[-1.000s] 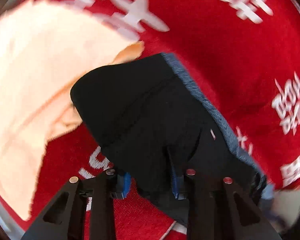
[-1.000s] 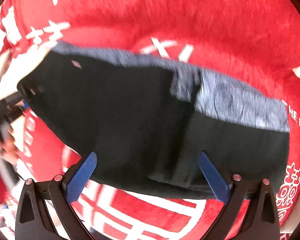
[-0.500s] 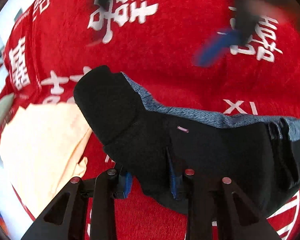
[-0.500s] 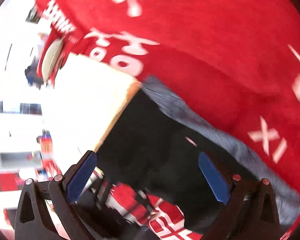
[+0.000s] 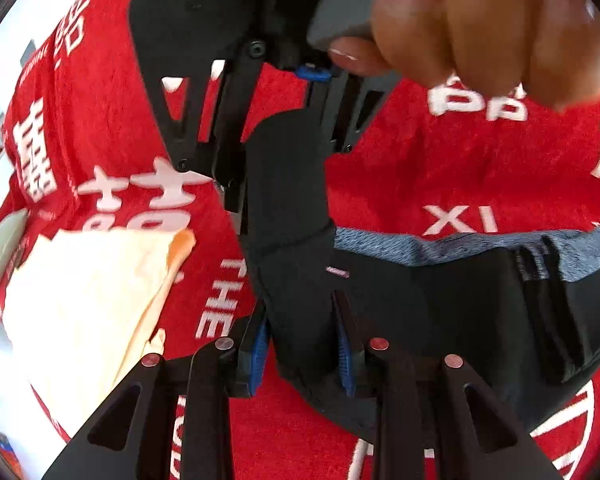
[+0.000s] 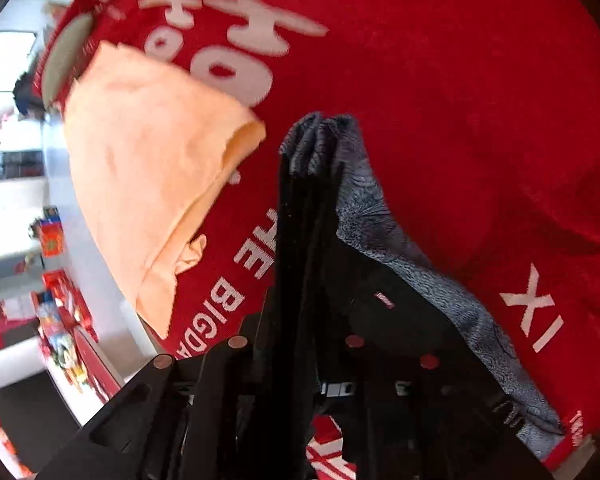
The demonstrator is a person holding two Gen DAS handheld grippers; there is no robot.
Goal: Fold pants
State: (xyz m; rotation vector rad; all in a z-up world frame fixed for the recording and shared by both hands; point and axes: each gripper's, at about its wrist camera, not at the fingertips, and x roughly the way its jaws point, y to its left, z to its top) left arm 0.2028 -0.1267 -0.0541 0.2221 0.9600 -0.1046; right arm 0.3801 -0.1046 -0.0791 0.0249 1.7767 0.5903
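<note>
The black pants (image 5: 440,292) with a grey fleece inside lie across the red cloth, one end lifted. At the bottom of the left wrist view my left gripper (image 5: 302,354) is shut on a fold of them between its blue pads. Above it, my right gripper (image 5: 284,168) comes down from the top, held by a person's hand (image 5: 480,28), with the raised black corner between its fingers. In the right wrist view the pants (image 6: 420,272) stand up in a narrow pinched ridge in my right gripper (image 6: 300,312), whose jaws are closing on the fabric; the cloth hides its pads.
A red cloth (image 5: 460,168) with white characters covers the table. A folded orange garment (image 5: 92,300) lies left of the pants, also seen as the orange garment (image 6: 148,184) near the table's left edge. Beyond that edge is a room with shelves and boxes (image 6: 56,320).
My right gripper has swung over to the pants' left end and closed on the corner, coming into the left wrist view. My left gripper kept its hold and rolled.
</note>
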